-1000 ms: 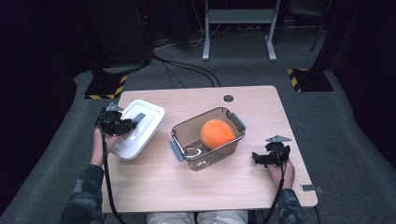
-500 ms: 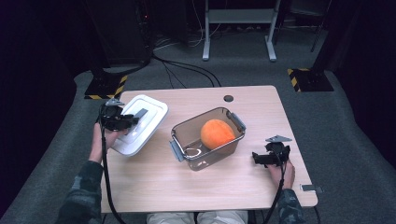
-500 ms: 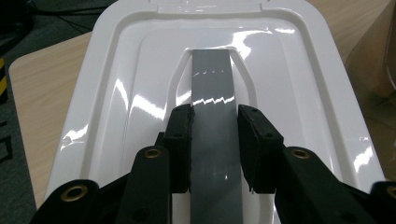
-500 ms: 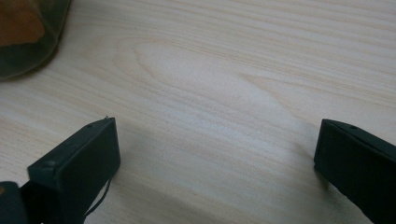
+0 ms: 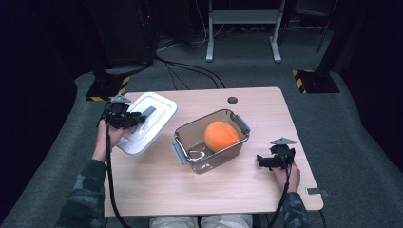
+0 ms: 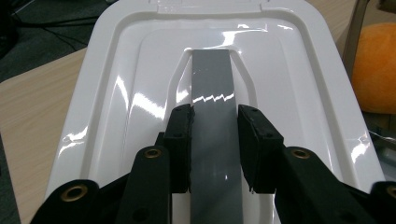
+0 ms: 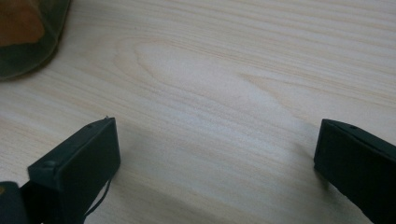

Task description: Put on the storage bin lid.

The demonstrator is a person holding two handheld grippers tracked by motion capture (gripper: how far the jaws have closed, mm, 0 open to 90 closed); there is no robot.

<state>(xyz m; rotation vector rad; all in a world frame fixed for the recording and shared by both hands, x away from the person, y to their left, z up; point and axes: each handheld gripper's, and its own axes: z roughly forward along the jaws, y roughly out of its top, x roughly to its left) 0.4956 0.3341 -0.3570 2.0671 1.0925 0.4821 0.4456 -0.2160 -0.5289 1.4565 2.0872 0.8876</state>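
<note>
Lid held at the table's left; box at centre.
Your left gripper [image 6: 215, 135] clamps the grey handle [image 6: 211, 100] of the white lid [image 5: 145, 121], left of the clear box [image 5: 211, 140] holding an orange [image 5: 220, 136]; your right gripper [image 7: 215, 154] rests unclenched on the table [image 7: 233, 70].

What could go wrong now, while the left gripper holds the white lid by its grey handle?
The left gripper pinches only the narrow grey handle, so the white lid could tilt or slip out. The clear container with the orange ball stands close by, so a swinging lid might knock it.
</note>
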